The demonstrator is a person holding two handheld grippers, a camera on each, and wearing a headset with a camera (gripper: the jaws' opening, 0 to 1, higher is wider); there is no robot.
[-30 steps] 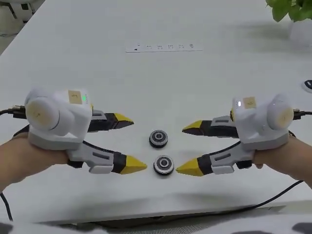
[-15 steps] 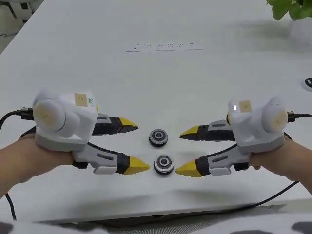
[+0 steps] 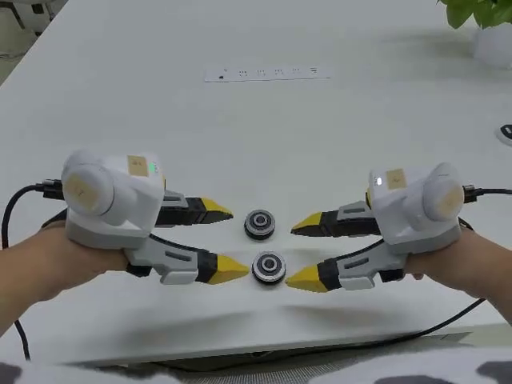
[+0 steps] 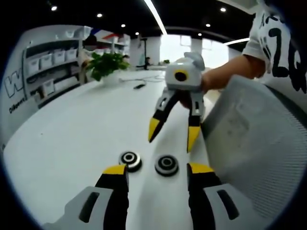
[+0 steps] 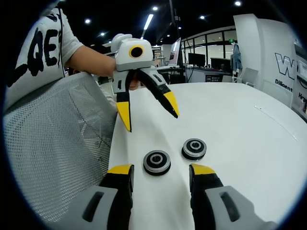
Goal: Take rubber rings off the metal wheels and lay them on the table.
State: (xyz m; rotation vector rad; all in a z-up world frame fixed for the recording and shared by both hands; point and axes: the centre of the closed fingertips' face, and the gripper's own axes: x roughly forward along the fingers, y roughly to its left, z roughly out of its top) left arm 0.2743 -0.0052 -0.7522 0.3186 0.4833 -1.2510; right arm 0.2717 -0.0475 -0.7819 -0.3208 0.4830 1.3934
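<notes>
**A:** Where were the wheels?

**B:** Both lay flat on the white worktop (image 3: pixel 336 144), close to its front edge. The far wheel (image 3: pixel 259 225) sat just behind the near wheel (image 3: pixel 269 268). They were near each other but not touching. Each carried a dark ring (image 5: pixel 147 163) around its bright metal middle, seated on the wheel.

**A:** And the claws?

**B:** The left claw (image 3: pixel 238 242) reached in from the left and the right claw (image 3: pixel 290 254) from the right. Their yellow tips faced each other with the wheels between them. Both had their jaws spread apart and gripped nothing.

**A:** Was either one touching a wheel?

**B:** The lower tip of each sat just beside the near wheel, one on either side. I couldn't tell from the head view whether they touched it. In both gripper views the wheels lay just ahead of that claw's own tips, with the other claw hanging beyond them.

**A:** Anything else on the surface?

**B:** A socket strip (image 3: pixel 268 75) lay farther back, well apart from the wheels. A green plant (image 3: pixel 472 12) stood at the far right corner.
</notes>
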